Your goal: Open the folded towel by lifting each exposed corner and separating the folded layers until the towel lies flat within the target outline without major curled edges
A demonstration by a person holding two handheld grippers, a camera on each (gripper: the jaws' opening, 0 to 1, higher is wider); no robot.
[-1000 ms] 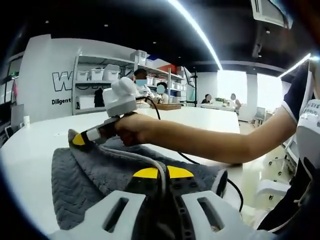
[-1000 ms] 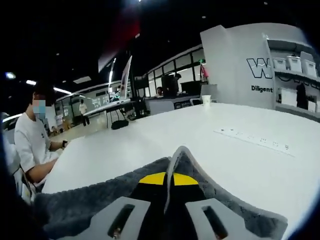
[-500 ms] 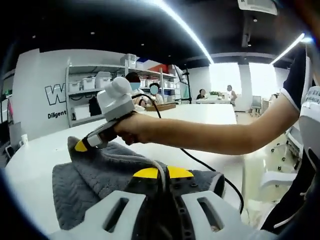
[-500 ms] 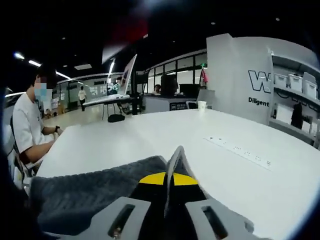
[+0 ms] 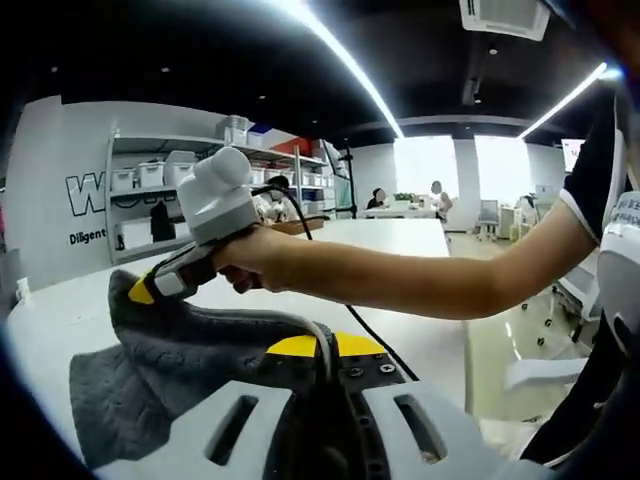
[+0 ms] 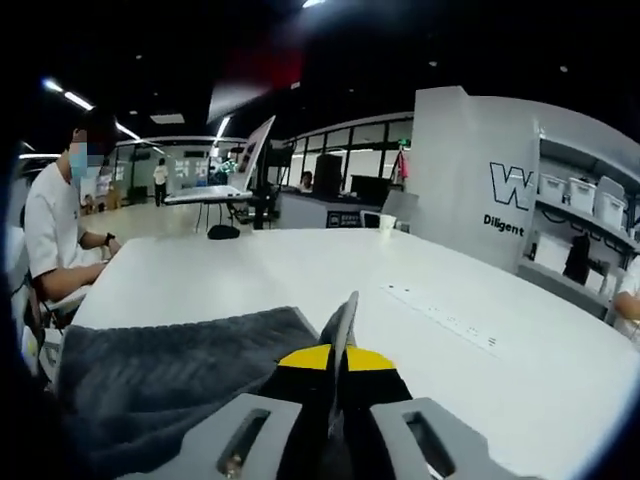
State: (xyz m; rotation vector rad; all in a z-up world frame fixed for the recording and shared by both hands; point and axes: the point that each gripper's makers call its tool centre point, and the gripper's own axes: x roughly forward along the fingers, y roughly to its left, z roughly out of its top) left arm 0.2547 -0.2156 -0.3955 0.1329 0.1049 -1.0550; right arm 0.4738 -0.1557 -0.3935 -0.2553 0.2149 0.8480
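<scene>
A dark grey towel [image 5: 170,370] hangs lifted over the white table [image 5: 60,300], held at two points. My left gripper [image 5: 322,345] is shut on a pale edge of the towel at the bottom of the left gripper view. Further left in that view, a hand holds my right gripper [image 5: 140,290], shut on a raised towel corner. In the right gripper view, my right gripper [image 6: 338,355] pinches a thin upright fold of the towel [image 6: 160,385], which spreads down to the left over the table [image 6: 300,270].
A white power strip [image 6: 440,318] lies on the table to the right. A paper cup [image 6: 386,221] stands at the far edge. A seated person [image 6: 55,240] is at the left; shelves with white bins [image 5: 150,190] line the wall.
Both grippers have risen, taking the towel up with them; the corner in the right gripper has moved left and higher, and more of the towel now hangs off the table.
</scene>
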